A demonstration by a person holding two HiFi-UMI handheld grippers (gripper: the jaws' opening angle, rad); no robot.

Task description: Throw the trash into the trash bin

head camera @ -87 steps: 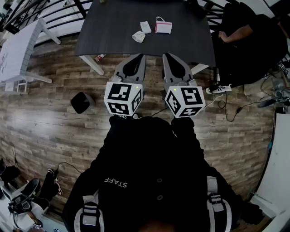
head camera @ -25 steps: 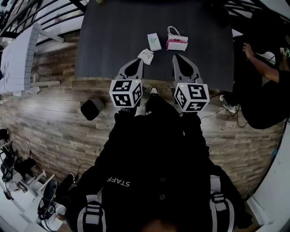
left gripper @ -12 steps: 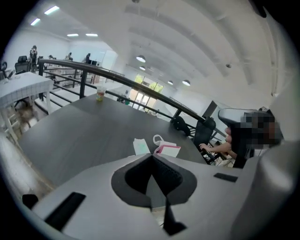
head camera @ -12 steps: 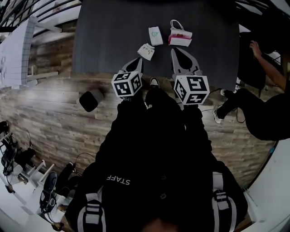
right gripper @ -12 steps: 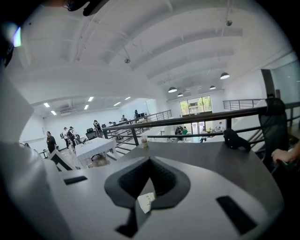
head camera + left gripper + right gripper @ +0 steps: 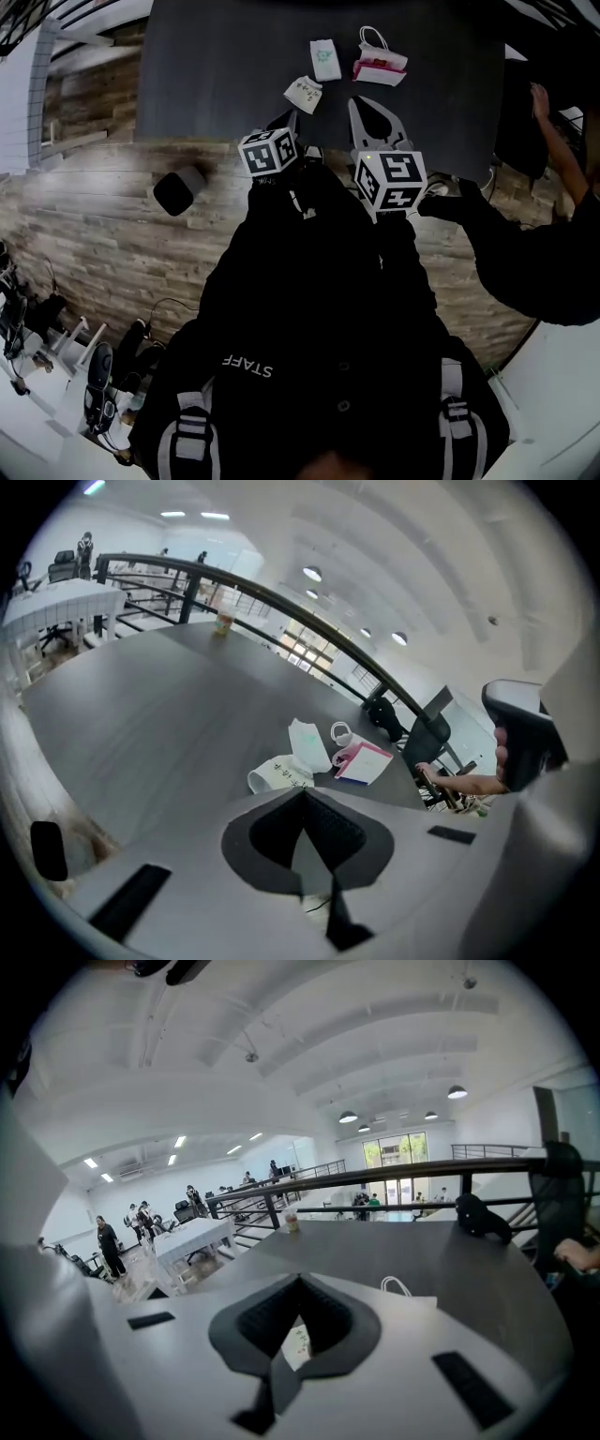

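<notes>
Table [image 6: 216, 66]: left half bare. Bin [image 6: 180, 189] on floor off near-left corner, open floor round it. L gripper [image 6: 287, 120] & R gripper [image 6: 360, 101] over near edge, jaws pressed together, empty. Bag [image 6: 380, 67], packet [image 6: 325, 58], paper [image 6: 304, 92] mid-table, just ahead of grippers.

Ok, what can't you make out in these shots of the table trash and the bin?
Trash bin: head view, dark and small; its contents can't be told.
White packet: print too small in the head and left gripper views.
Pink bag: right gripper view, the right claw hides all but a handle loop and an edge.
Other person: head view, cut off by the right edge.
</notes>
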